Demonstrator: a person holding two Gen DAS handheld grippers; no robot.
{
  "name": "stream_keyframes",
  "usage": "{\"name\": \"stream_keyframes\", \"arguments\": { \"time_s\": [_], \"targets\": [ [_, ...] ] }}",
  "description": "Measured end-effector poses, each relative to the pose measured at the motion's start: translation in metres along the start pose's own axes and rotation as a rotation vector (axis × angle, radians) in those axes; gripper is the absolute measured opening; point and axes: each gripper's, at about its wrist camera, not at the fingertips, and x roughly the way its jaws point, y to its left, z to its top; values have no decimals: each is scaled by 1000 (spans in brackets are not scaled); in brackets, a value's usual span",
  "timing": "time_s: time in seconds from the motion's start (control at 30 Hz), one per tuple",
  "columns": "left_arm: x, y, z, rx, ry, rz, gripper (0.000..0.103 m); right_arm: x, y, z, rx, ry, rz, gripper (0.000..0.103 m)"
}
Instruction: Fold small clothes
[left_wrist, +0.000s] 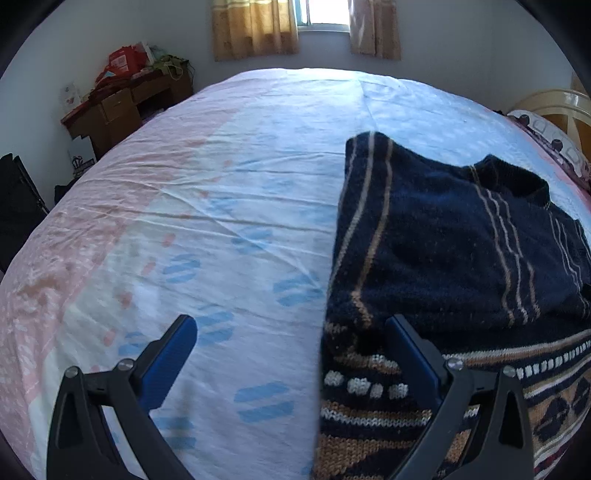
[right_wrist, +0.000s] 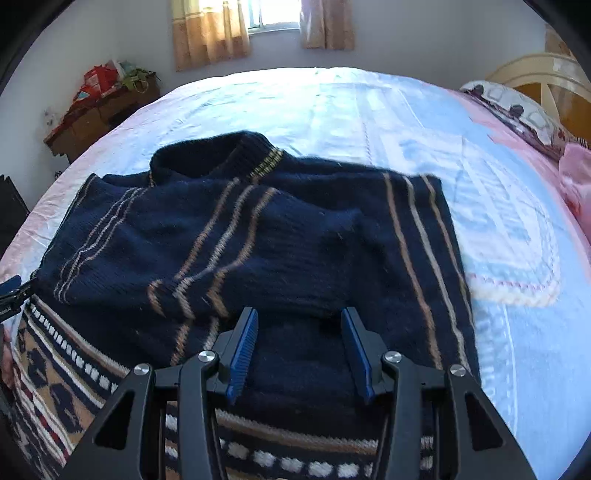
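Both grippers, left (left_wrist: 291, 363) and right (right_wrist: 299, 350), hung agape and empty over my navy sweater (right_wrist: 258, 236) on the bed (left_wrist: 221, 184); a shallow pinch could've undone those tucked sleeves

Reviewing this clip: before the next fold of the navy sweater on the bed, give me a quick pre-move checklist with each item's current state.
1. Left tool open, nothing pinched: ok; it straddles the sweater's left edge.
2. Right tool open above the sweater's near part: ok; contact with the knit: cannot tell.
3. Sleeves folded in over the body: ok.
4. Sweater lying flat: not ok; bunched around the collar.
5. Bedsheet beyond the sweater free for the fold: ok.
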Motion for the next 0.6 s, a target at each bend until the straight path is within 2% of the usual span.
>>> {"name": "stream_keyframes", "arguments": {
  "time_s": [0.6],
  "targets": [
    [-34,-13,-16,38,-32,-36,103,-33,-8,-31,-1,-26,-30,48]
  ]
}}
